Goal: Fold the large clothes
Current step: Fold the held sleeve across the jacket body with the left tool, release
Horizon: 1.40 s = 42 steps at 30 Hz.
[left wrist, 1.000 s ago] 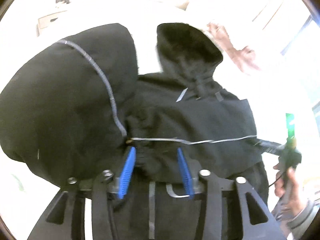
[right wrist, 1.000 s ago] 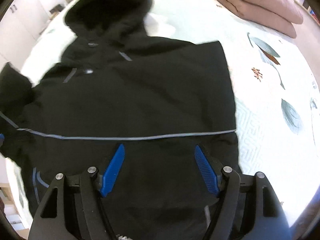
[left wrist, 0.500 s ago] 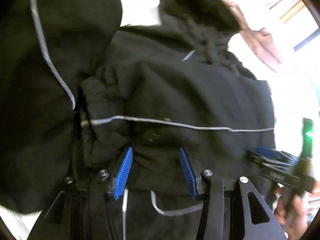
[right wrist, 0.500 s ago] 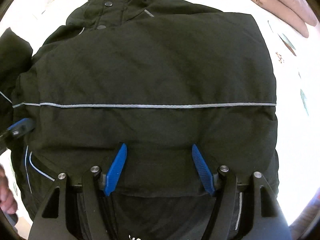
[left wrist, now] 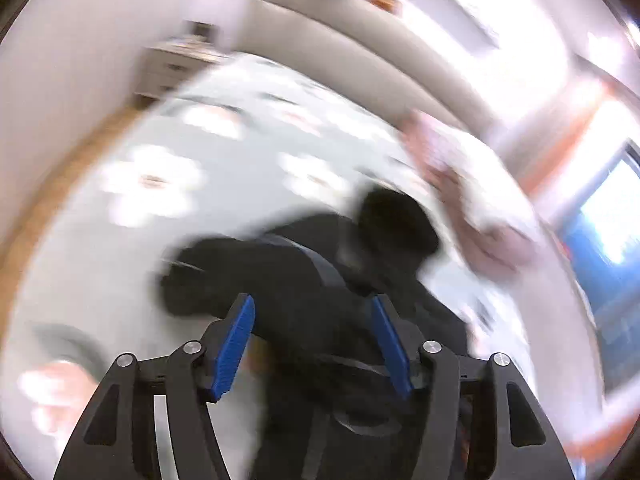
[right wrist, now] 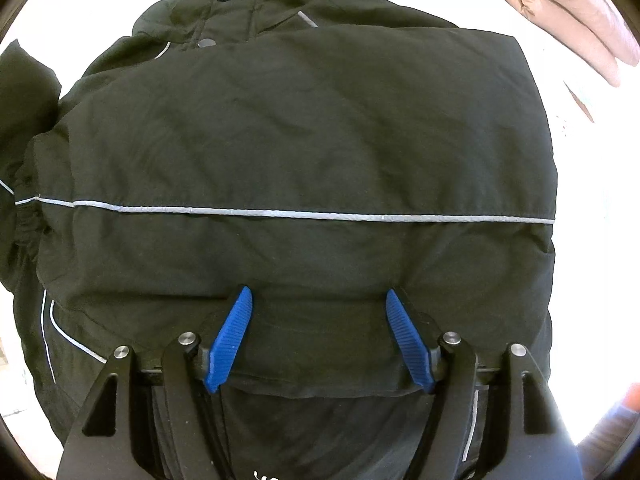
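Note:
A black hooded jacket (right wrist: pixel 304 140) with thin grey reflective piping lies on the pale floral bed cover (right wrist: pixel 592 168), its lower part folded up over its chest. My right gripper (right wrist: pixel 318 312) is open, low over the folded edge, with fabric between its blue pads. In the left wrist view the picture is blurred by motion; the jacket (left wrist: pixel 320 288) lies below and ahead, hood (left wrist: pixel 394 216) at the far end. My left gripper (left wrist: pixel 312 328) is open and empty, raised above the jacket.
A pink-brown quilted coat (right wrist: pixel 560 12) lies on the bed beyond the jacket on the right; it also shows blurred in the left wrist view (left wrist: pixel 472 200). A wooden floor strip (left wrist: pixel 60 184) and a white wall border the bed on the left.
My left gripper has let go of the jacket and swung up and away, so the jacket now looks far smaller. My right gripper has moved closer onto the folded edge.

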Each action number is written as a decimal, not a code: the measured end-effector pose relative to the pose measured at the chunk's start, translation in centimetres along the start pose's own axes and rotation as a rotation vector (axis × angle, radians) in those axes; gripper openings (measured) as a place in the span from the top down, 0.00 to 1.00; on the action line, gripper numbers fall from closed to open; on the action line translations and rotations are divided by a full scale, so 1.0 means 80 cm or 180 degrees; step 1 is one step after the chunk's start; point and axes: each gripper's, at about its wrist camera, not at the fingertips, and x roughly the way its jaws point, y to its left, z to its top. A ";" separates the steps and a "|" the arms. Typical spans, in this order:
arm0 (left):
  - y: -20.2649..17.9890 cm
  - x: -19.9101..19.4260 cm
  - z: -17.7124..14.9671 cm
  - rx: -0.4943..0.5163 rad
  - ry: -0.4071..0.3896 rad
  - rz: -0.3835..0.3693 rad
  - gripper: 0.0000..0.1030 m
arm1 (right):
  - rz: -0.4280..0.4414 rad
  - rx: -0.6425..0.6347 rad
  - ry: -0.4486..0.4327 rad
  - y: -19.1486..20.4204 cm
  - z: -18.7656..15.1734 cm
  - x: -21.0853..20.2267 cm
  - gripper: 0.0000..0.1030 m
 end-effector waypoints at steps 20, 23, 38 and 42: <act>0.165 0.242 -0.029 -0.1507 0.0579 0.0032 0.84 | -0.0112 -0.0083 -0.0088 0.042 -0.015 0.013 0.27; 0.153 0.212 -0.015 -0.1337 0.0329 0.0168 0.85 | -0.0115 -0.0084 -0.0087 0.046 -0.019 0.012 0.27; 0.290 0.084 -0.015 -0.1156 -0.0017 0.2358 0.86 | -0.0126 -0.0114 -0.0124 0.052 -0.030 0.010 0.26; 0.268 0.066 -0.013 -0.0927 -0.0082 0.2051 0.86 | -0.0153 -0.0125 -0.0141 0.053 -0.031 0.012 0.24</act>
